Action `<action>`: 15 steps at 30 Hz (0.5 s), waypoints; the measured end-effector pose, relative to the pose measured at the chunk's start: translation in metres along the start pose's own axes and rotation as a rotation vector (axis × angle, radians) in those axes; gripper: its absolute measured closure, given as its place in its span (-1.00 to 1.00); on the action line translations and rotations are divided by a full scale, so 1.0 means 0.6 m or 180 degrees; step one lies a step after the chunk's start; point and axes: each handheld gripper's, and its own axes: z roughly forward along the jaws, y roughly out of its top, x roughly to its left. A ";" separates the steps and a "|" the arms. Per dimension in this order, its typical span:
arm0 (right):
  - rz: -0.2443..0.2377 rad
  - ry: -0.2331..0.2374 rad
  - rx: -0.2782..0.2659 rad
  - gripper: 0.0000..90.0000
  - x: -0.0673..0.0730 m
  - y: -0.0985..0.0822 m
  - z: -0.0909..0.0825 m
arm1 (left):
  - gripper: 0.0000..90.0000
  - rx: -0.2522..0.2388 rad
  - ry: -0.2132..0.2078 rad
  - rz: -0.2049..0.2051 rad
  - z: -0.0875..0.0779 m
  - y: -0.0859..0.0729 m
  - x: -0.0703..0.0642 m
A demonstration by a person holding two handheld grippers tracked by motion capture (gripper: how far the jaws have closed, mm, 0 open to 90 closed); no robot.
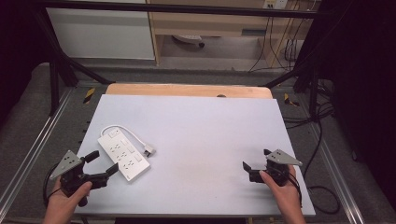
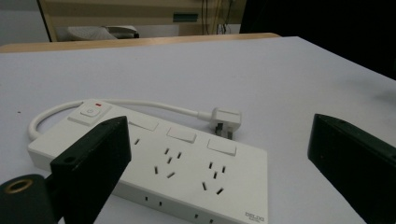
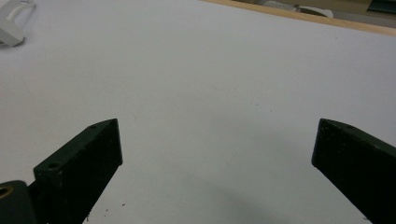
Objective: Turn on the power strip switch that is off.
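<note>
High view shows a white power strip (image 1: 123,154) lying flat near the table's (image 1: 201,126) left edge, cord looped beside it. Left tool (image 1: 103,164), jaws apart, points at it, seemingly lined up for a grasp; right tool (image 1: 254,164), also apart, hovers near the right edge.

Grey carpet floor (image 1: 28,121); wooden cabinet (image 1: 210,23) beyond table; cables (image 1: 280,46) hung behind; black frame bar (image 1: 187,8) overhead.
</note>
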 end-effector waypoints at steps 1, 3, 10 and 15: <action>-0.0006 0.0007 0.0007 -0.95 0.000 0.000 0.000 | -0.85 -0.0013 0.0002 -0.0022 0.000 0.001 -0.001; -0.0003 0.0032 0.0017 -0.95 0.001 -0.001 0.001 | -0.85 -0.0035 -0.0002 -0.0045 -0.001 0.004 -0.001; -0.0009 0.0060 0.0003 -0.95 0.000 0.000 0.002 | -0.85 -0.0087 -0.0005 -0.0066 -0.004 0.015 -0.002; 0.0014 0.0076 0.0003 -0.95 0.000 0.000 0.002 | -0.85 -0.0111 0.0013 -0.0034 -0.001 0.023 -0.003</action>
